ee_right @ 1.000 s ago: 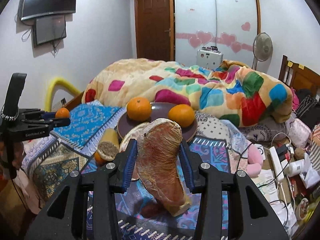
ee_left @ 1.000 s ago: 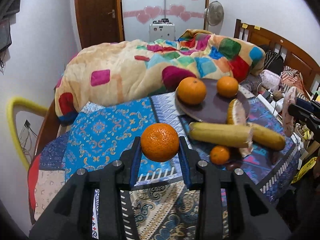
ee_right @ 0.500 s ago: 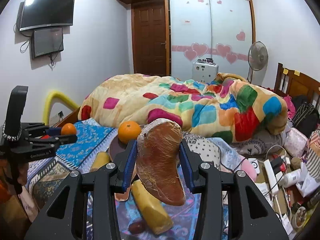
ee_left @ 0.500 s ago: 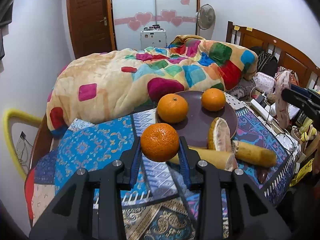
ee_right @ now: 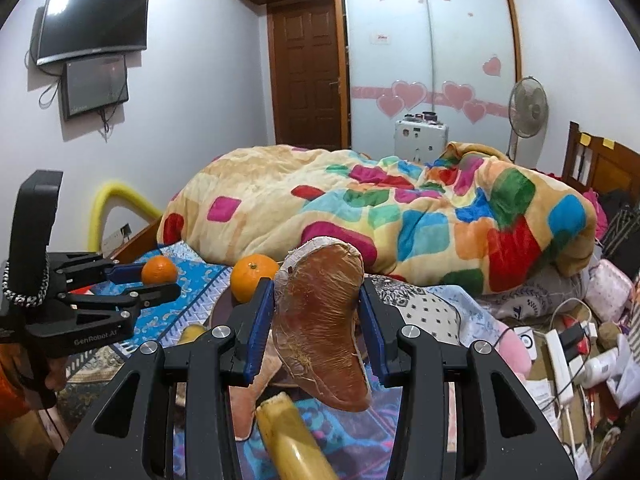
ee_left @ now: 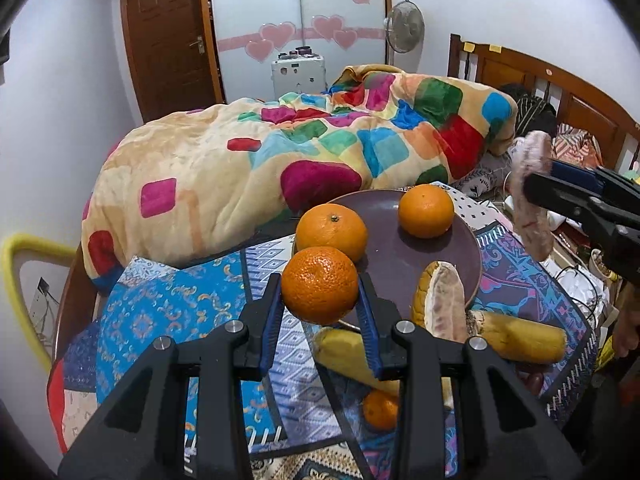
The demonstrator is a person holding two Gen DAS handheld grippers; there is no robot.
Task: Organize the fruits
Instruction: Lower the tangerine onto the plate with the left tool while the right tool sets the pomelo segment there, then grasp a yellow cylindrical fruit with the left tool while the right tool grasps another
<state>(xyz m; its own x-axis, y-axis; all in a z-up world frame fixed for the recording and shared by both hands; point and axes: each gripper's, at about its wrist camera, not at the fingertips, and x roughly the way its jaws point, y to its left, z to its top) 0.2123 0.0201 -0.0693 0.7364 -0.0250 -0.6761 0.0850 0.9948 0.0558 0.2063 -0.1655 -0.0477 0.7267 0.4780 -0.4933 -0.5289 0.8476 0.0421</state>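
Note:
My left gripper is shut on an orange and holds it above the near left rim of the dark purple plate. Two oranges sit on the plate. A pomelo wedge leans on its near rim. Two bananas and a small orange lie on the patterned cloth below. My right gripper is shut on a wrapped pomelo wedge, held in the air right of the plate; it also shows in the left wrist view.
The fruit rests on a small cloth-covered table beside a bed with a colourful blanket. A wooden headboard and cluttered items lie to the right. A yellow chair frame stands at the left.
My left gripper has moved forward with the orange towards the plate's near rim. My right gripper has lifted the wrapped wedge higher and away from the plate.

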